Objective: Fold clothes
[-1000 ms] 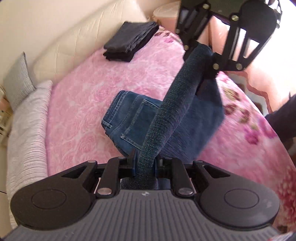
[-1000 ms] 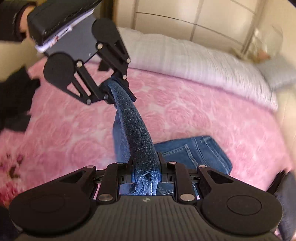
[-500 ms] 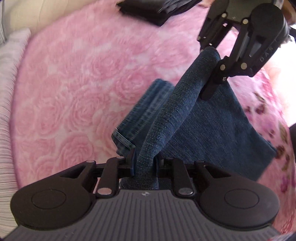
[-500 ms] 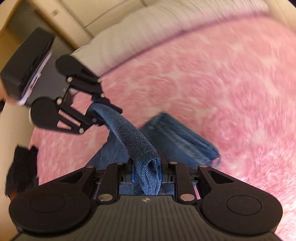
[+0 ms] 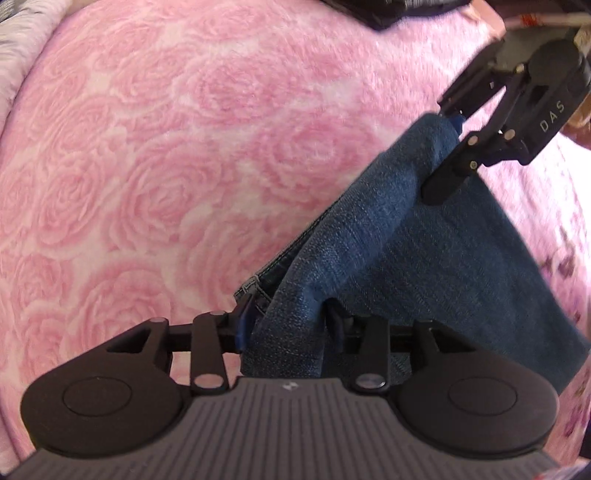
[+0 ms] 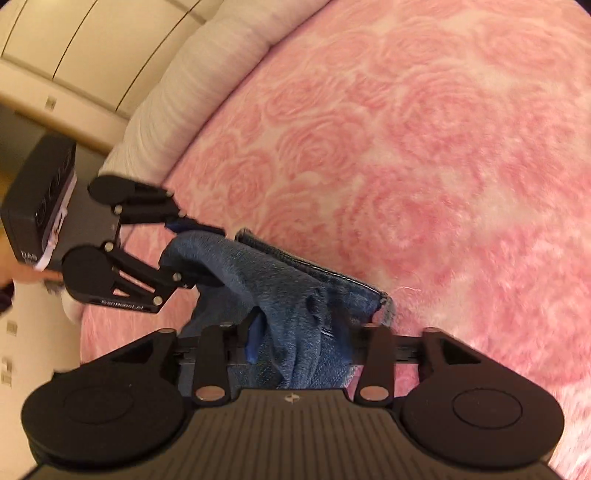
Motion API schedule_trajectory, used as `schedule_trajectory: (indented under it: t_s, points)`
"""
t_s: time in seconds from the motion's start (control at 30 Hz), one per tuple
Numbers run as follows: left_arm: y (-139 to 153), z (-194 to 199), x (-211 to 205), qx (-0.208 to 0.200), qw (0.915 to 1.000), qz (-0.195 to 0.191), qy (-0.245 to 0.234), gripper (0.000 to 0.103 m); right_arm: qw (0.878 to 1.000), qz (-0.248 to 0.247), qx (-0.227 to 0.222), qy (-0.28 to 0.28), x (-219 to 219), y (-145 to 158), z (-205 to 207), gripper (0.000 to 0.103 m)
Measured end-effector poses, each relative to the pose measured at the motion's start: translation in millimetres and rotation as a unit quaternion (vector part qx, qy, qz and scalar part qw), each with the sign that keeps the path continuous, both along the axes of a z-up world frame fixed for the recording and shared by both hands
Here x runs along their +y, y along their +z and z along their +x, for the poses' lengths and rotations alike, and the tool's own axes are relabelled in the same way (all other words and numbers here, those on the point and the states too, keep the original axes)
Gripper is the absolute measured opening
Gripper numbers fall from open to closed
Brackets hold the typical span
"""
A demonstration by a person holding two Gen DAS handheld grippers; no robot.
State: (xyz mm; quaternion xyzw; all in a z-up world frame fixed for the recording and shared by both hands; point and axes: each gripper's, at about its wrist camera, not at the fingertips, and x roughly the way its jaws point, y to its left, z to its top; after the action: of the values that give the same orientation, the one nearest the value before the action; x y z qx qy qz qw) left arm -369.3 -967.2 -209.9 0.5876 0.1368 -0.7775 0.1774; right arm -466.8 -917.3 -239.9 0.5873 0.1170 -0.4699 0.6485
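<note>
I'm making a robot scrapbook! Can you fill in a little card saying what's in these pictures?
clothing: blue jeans, folded over on themselves
surface: pink rose blanket
left gripper: jaws opening, fold of denim between them
right gripper: jaws opening, denim between them
also there: dark folded clothes at far edge; white bolster

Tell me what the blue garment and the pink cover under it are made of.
Jeans: denim, by the matte blue twill weave, stitched seams and hem. Bed cover: seemingly soft plush or fleece, with a fuzzy pile and raised rose pattern; the exact fibre cannot be told.
</note>
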Motion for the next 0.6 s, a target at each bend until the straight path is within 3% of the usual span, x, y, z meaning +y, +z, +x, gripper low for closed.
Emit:
schedule_trajectory:
  t_s: [0.1, 0.13, 0.17, 0.23, 0.43, 0.6]
  points:
    - [13.0, 17.7, -2.3, 0.053, 0.9977, 0.007, 0.041, 0.047, 0.999, -0.011, -0.017, -0.043, 13.7, 3.7, -8.1, 0.047]
    - [15.3, 25.6, -5.7, 0.071, 0.9954, 0.014, 0.063, 0.045, 0.998, -0.012, -0.026, -0.061, 17.3, 3.4, -12.6, 0.044]
    - [14.9, 31.5, -10.4, 0.082, 0.9927, 0.021, 0.085, 0.041, 0.996, -0.014, -0.031, -0.082, 19.5, 2.0, -17.4, 0.035]
    - [10.9, 38.6, -18.1, 0.086, 0.9879, 0.032, 0.125, 0.037, 0.994, 0.000, -0.033, -0.105, 16.6, -6.7, -22.1, 0.032]
    - [-18.8, 33.0, -31.7, 0.066, 0.9785, 0.049, 0.189, 0.031, 0.996, 0.011, 0.011, -0.090, 2.9, -23.5, -15.6, 0.028]
    - [-19.4, 32.8, -22.6, 0.061, 0.9796, 0.042, 0.187, 0.034, 0.996, 0.006, 0.008, -0.091, 10.3, -19.5, -18.8, 0.035]
